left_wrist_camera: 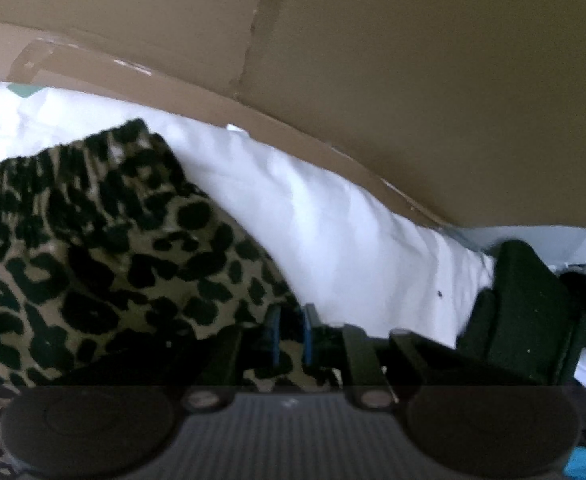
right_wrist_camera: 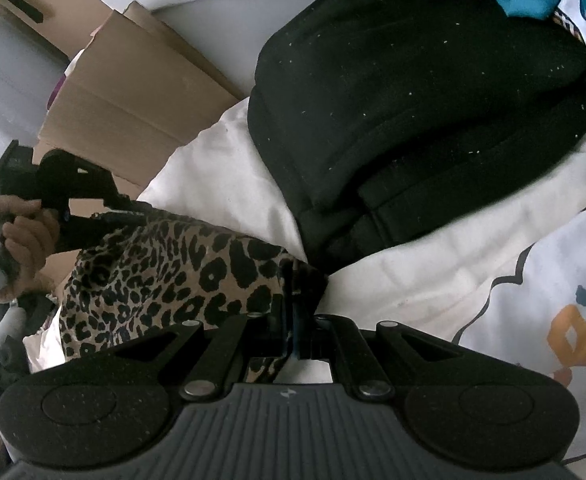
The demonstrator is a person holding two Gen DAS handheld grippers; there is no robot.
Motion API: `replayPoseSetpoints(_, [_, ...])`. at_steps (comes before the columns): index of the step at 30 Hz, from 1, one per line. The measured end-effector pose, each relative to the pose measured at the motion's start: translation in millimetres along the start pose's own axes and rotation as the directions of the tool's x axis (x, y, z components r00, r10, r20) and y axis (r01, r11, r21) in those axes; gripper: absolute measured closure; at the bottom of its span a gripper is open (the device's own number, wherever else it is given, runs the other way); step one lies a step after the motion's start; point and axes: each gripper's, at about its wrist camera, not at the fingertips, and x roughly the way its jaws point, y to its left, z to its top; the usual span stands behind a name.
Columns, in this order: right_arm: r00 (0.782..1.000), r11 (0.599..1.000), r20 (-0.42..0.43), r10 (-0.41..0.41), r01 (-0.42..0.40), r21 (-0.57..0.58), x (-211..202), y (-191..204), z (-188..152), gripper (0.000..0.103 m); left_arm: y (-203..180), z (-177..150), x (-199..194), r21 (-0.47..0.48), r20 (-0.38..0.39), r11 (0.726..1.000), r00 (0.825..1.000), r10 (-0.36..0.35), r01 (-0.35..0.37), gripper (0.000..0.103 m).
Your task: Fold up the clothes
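The right gripper (right_wrist_camera: 293, 300) is clamped on a corner of the leopard cloth (right_wrist_camera: 165, 276), which lies on the white bedding (right_wrist_camera: 229, 176) at nine o'clock of the tips. The left gripper (left_wrist_camera: 291, 332) stands slightly parted over the same cloth's edge; whether its pads bite, I cannot tell. If that side lets go, the fold could sag crooked. The black pile (right_wrist_camera: 425, 120) at twelve o'clock could snag a swinging corner.
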Motion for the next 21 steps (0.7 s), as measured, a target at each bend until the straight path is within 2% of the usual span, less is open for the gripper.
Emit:
replayPoseSetpoints(7, [1.0,1.0,-0.003,0.003,-0.003,0.001,0,0,-1,0.101,2,1,9,-0.038,-0.031,0.999,0.999,0.034,-0.035,0.092])
replayPoseSetpoints(13, [1.0,1.0,-0.011,0.005,-0.005,0.003,-1,-1,-1,0.101,-7,1,9,-0.016,-0.034,0.998,0.998,0.059,-0.059,0.086])
replayPoseSetpoints(16, [1.0,1.0,-0.01,0.007,-0.007,-0.001,-2,0,-3,0.101,-6,2,13,-0.021,-0.044,0.998,0.997,0.063,-0.064,0.09])
replayPoseSetpoints(17, [1.0,1.0,-0.009,0.007,-0.007,-0.001,-2,0,-3,0.101,-5,3,14,-0.024,-0.047,0.998,0.997,0.065,-0.066,0.1])
replayPoseSetpoints(21, [1.0,1.0,-0.002,0.008,-0.008,0.004,-4,-1,-5,0.102,-4,3,7,-0.022,-0.038,0.998,0.998,0.052,-0.052,0.103])
